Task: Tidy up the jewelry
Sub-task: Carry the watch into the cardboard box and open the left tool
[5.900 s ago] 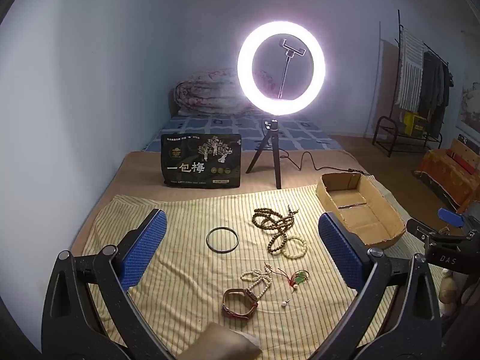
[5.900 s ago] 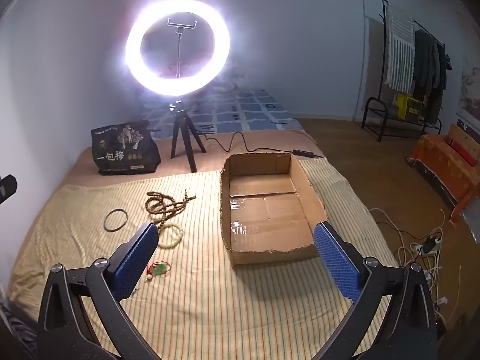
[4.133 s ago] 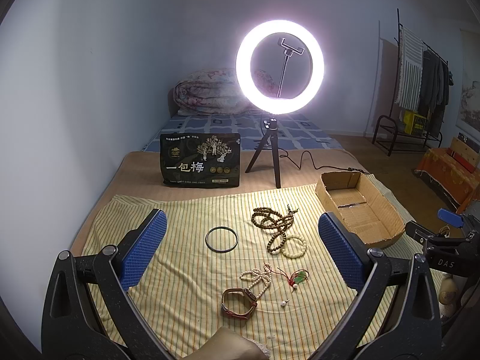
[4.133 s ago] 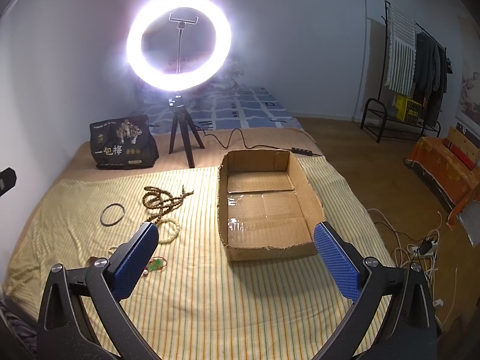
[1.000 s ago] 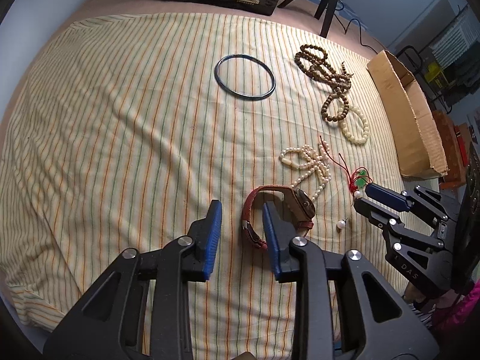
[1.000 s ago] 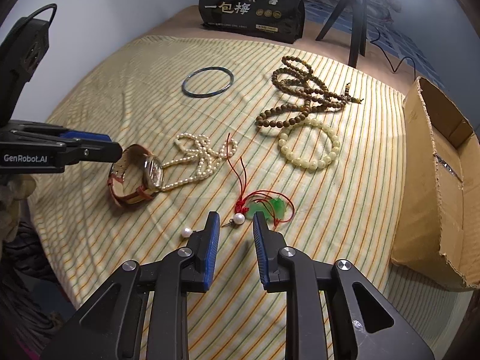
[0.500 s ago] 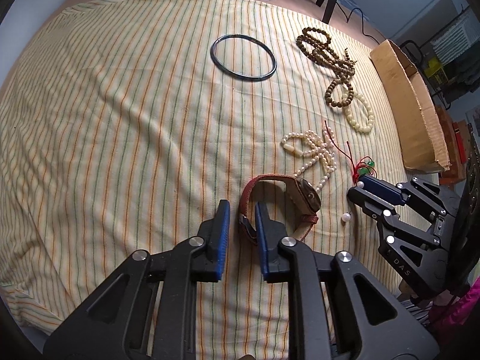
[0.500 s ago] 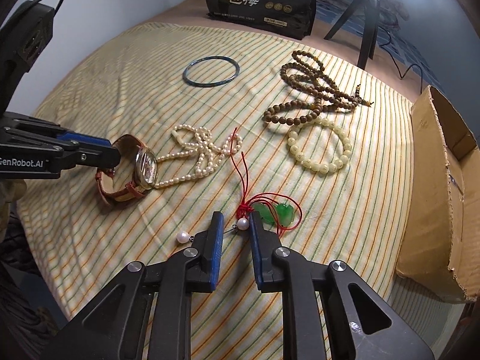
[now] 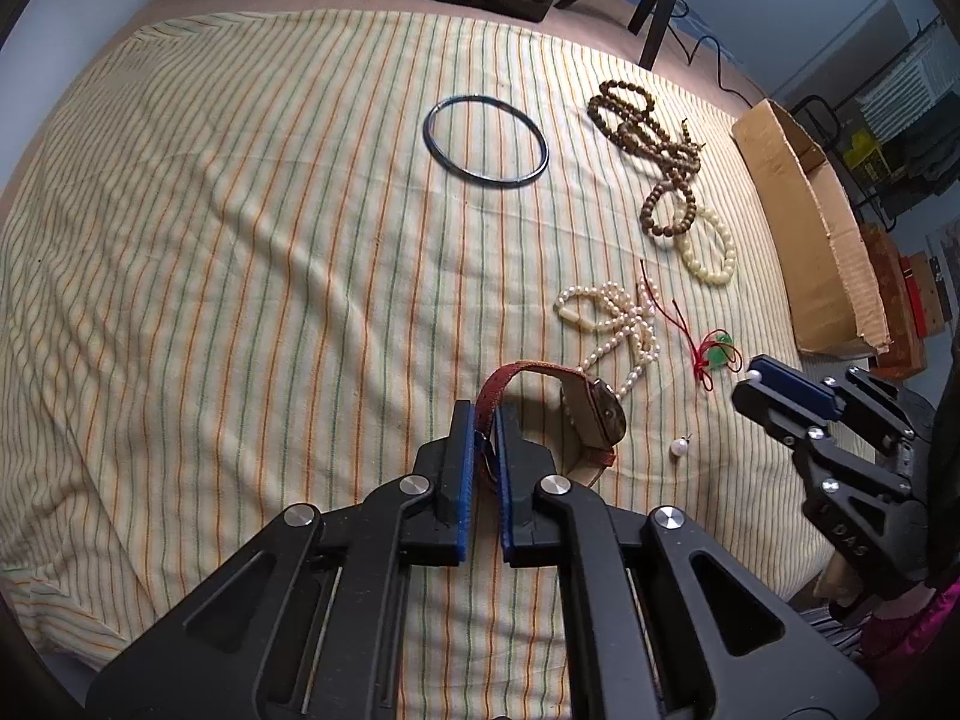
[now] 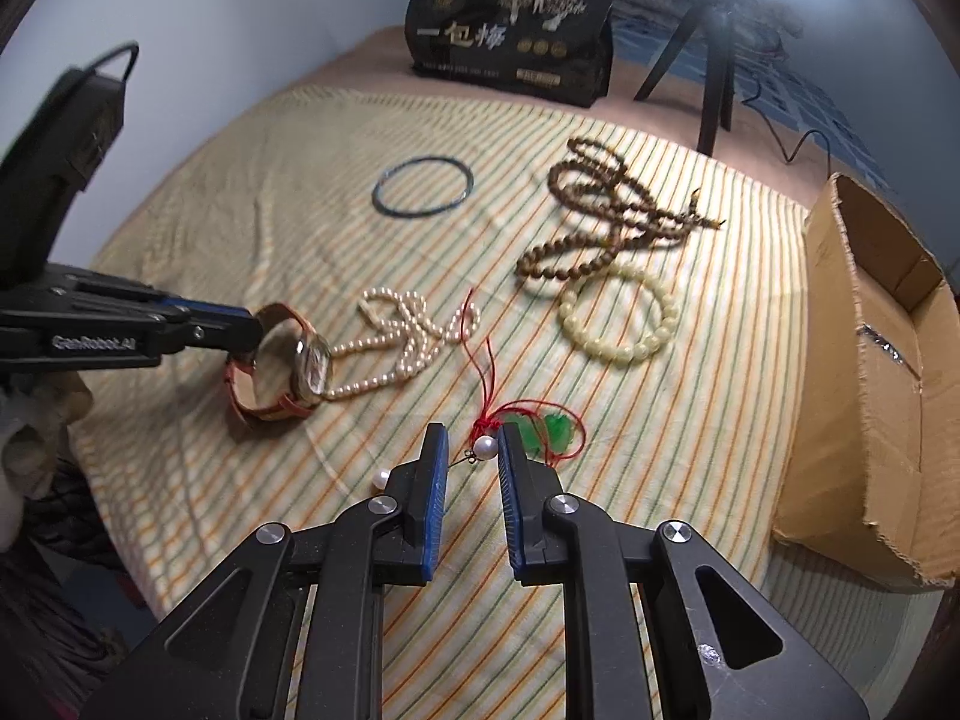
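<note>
Both tools (image 9: 485,420) (image 10: 468,450) closed; left clamps watch strap (image 9: 501,378), apparently

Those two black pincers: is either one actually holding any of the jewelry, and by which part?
The left gripper pinches the watch by its red strap. The right gripper brackets a pearl earring, apparently not yet gripped.

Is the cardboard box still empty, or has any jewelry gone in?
Cannot tell fully. The brown cardboard box shows bare cardboard inside where visible, but its near wall hides most of the floor.
</note>
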A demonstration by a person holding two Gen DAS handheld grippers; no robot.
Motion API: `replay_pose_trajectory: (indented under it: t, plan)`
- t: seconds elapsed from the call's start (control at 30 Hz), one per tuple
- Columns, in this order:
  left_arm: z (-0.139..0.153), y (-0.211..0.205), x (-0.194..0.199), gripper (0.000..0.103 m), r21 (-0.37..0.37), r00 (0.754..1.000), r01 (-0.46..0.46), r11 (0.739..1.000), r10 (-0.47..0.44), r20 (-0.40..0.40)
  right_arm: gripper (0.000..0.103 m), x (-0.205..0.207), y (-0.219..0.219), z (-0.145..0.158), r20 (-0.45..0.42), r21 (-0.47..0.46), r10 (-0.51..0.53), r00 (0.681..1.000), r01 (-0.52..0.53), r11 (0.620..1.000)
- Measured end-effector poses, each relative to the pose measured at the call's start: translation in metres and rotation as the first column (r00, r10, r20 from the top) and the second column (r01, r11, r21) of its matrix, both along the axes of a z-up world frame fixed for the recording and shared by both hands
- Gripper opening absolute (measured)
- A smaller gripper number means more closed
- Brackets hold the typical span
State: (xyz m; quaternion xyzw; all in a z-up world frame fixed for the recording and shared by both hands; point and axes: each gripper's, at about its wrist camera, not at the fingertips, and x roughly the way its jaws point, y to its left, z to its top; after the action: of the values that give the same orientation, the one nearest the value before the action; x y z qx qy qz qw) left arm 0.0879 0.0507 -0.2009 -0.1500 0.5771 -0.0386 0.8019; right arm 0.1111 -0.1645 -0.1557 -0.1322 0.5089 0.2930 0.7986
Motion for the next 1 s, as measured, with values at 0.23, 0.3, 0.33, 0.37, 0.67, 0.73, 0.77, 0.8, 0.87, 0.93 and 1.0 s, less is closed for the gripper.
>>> replay_pose_trajectory:
  t: [0.23, 0.3, 0.33, 0.37, 0.67, 0.73, 0.77, 0.8, 0.87, 0.93, 1.0]
  plan:
    - [0.013, 0.001, -0.003, 0.005, 0.010, 0.999, -0.007, 1.000, 0.006, 0.052, 0.015, 0.003, -0.011, 0.025, 0.030, 0.066, -0.036, 0.999, 0.034, 0.997]
    - [0.019, 0.003, -0.004, 0.005, 0.007, 0.997, -0.015, 1.000, 0.014, 0.073, 0.015, 0.004, -0.015, 0.031, 0.036, 0.082, -0.047, 0.998, 0.044, 0.996]
    - [0.023, 0.004, -0.005, 0.005, 0.007, 0.996, -0.015, 1.000, 0.015, 0.084, 0.015, 0.006, -0.017, 0.034, 0.041, 0.090, -0.054, 0.998, 0.050, 0.995]
    - [0.027, 0.004, -0.005, 0.005, 0.008, 0.995, -0.014, 1.000, 0.013, 0.099, 0.015, 0.006, -0.019, 0.036, 0.045, 0.095, -0.059, 0.997, 0.055, 0.994]
    - [0.060, -0.006, -0.003, 0.005, -0.035, 0.983, -0.001, 0.999, 0.008, 0.183, 0.015, 0.012, -0.038, 0.060, 0.102, 0.134, -0.114, 0.988, 0.100, 0.986]
    - [0.067, -0.013, -0.001, 0.005, -0.043, 0.980, 0.006, 0.999, 0.003, 0.200, 0.015, 0.014, -0.044, 0.064, 0.111, 0.145, -0.130, 0.985, 0.113, 0.983]
    - [0.070, -0.016, 0.001, 0.005, -0.050, 0.979, 0.012, 0.999, -0.002, 0.206, 0.015, 0.015, -0.047, 0.066, 0.116, 0.149, -0.140, 0.983, 0.122, 0.981]
    - [0.073, -0.020, 0.002, 0.005, -0.057, 0.977, 0.019, 0.998, -0.007, 0.211, 0.015, 0.016, -0.051, 0.069, 0.122, 0.152, -0.149, 0.981, 0.130, 0.980]
    - [0.078, -0.027, 0.005, 0.005, -0.067, 0.975, 0.031, 0.997, -0.016, 0.220, 0.015, 0.017, -0.058, 0.072, 0.134, 0.152, -0.164, 0.977, 0.144, 0.978]
    - [0.085, -0.038, 0.008, 0.005, -0.075, 0.972, 0.045, 0.996, -0.026, 0.233, 0.015, 0.019, -0.066, 0.075, 0.145, 0.155, -0.183, 0.972, 0.161, 0.975]
    - [0.089, -0.047, 0.011, 0.005, -0.082, 0.969, 0.062, 0.995, -0.040, 0.242, 0.015, 0.020, -0.073, 0.078, 0.153, 0.159, -0.201, 0.968, 0.177, 0.971]
